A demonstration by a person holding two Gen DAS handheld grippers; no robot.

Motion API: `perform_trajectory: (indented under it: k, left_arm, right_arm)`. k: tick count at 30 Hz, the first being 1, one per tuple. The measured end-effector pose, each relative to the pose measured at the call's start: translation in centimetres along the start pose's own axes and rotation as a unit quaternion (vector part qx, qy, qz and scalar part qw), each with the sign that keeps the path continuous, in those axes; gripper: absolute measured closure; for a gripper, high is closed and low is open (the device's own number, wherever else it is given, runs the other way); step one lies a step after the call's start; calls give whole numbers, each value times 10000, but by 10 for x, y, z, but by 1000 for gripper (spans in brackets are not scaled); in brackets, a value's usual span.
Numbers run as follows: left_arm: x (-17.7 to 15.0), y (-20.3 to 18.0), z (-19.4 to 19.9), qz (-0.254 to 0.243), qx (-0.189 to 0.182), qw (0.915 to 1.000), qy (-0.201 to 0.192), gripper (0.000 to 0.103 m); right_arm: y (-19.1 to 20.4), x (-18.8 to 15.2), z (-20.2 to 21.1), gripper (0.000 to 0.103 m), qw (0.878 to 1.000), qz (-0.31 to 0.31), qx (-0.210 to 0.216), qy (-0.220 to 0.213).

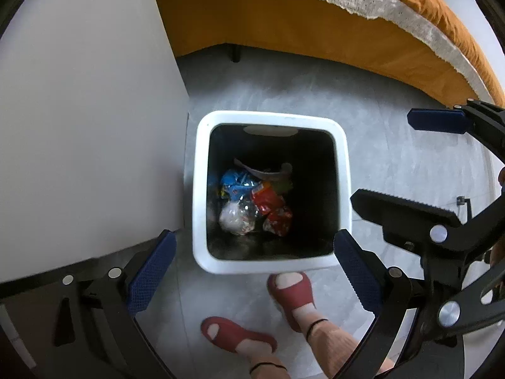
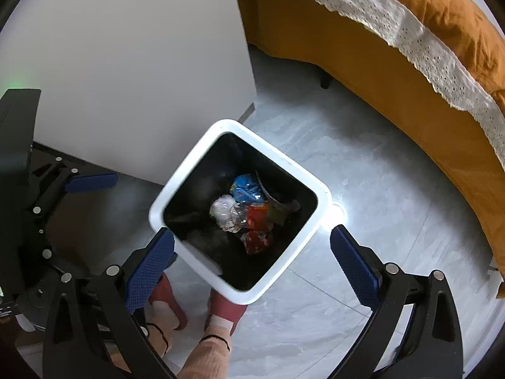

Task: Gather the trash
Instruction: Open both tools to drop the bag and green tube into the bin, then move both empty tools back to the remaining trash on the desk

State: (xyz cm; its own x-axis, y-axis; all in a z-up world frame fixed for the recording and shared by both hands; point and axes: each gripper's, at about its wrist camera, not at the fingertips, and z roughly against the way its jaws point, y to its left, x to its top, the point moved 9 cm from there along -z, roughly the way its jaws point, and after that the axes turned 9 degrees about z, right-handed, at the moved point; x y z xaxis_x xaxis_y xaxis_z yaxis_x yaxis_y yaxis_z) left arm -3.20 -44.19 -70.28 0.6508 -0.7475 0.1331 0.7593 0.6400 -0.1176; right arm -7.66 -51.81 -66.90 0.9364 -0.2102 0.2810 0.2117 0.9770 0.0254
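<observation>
The white trash bin (image 1: pixel 271 262) stands upright on the grey floor (image 1: pixel 394 164), mouth facing straight up, beside a white cabinet (image 1: pixel 88 126) and near the bed (image 1: pixel 284 31). Inside lie a blue wrapper (image 1: pixel 235 183), red wrappers (image 1: pixel 273 210) and crumpled clear plastic (image 1: pixel 236 218); any printing on them is too blurred to read. The dark interior probably hides more beneath. The left gripper (image 1: pixel 255 271) and the right gripper (image 2: pixel 252 265) hover above with jaws spread, holding nothing. Red slippers (image 1: pixel 293 293) stand by the bin.

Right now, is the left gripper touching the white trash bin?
Cannot tell. In the left wrist view the left gripper is open, its fingers overlapping the white trash bin's rim in the image, seemingly above it; no gap or contact shows plainly.
</observation>
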Motion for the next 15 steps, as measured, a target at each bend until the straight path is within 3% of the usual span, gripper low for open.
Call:
perform_trajectory:
  k: [7,15]
  left_arm:
    - [14,-7,63,66,2,9994,-353,5]
    - [36,-29,191,37,-100,9937,-1117,5]
  right_arm:
    - [4,16,55,4,9995,-51,-11,-303]
    - [14,46,184,4,9937,-55,-185,-1108]
